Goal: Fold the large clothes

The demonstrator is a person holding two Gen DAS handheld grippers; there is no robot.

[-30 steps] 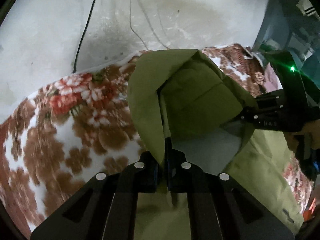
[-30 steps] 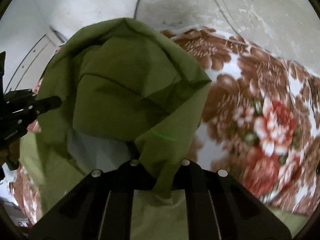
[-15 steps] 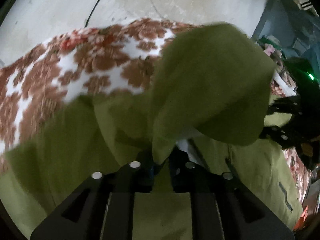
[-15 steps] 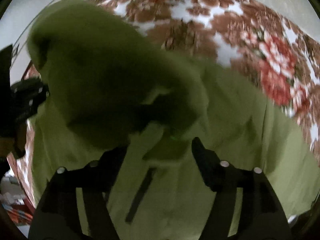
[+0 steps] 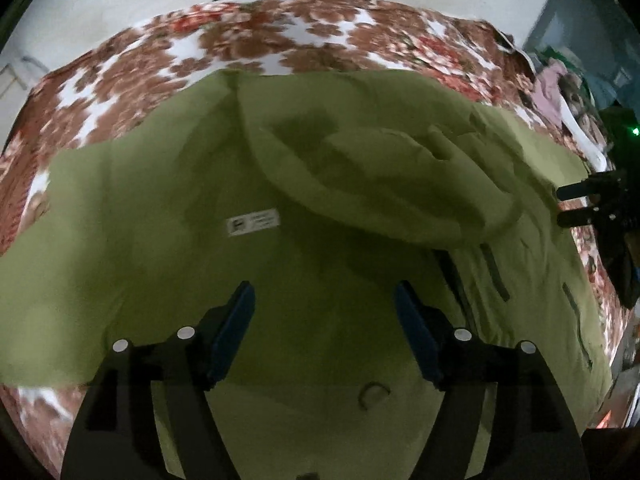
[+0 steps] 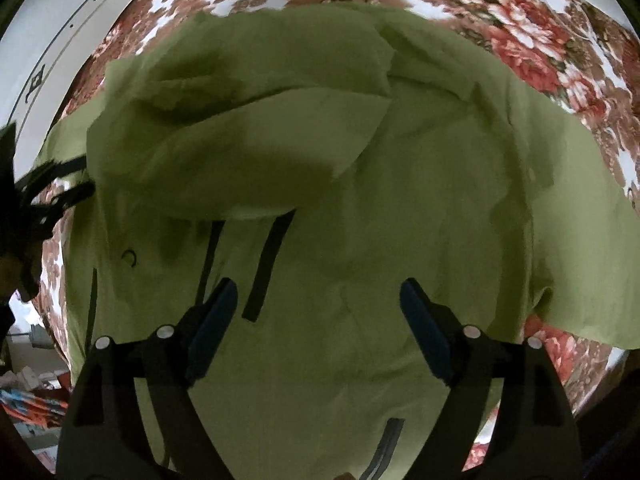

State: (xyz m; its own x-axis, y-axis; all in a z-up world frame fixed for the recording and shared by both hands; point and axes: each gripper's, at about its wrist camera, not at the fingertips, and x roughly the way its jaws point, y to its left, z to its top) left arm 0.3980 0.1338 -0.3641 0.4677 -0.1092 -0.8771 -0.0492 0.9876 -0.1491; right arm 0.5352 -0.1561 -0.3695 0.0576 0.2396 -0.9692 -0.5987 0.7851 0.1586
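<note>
Green jacket [image 5: 320,240] spread on floral blanket [image 5: 248,40].
Left claw [image 5: 324,312] and right claw [image 6: 318,312] both gape wide above it, gripping nothing; hood [image 5: 380,176] lies folded over.

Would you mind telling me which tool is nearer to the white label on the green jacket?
Left. The left tool hovers open just below the white label on the green jacket. The right tool sits far across the jacket, at its opposite edge.

I find one small white rectangular label [image 5: 253,222] sewn on the olive-green fabric jacket [image 5: 320,280], left of its folded-over hood [image 5: 380,168]; its print is too blurred to read.
</note>
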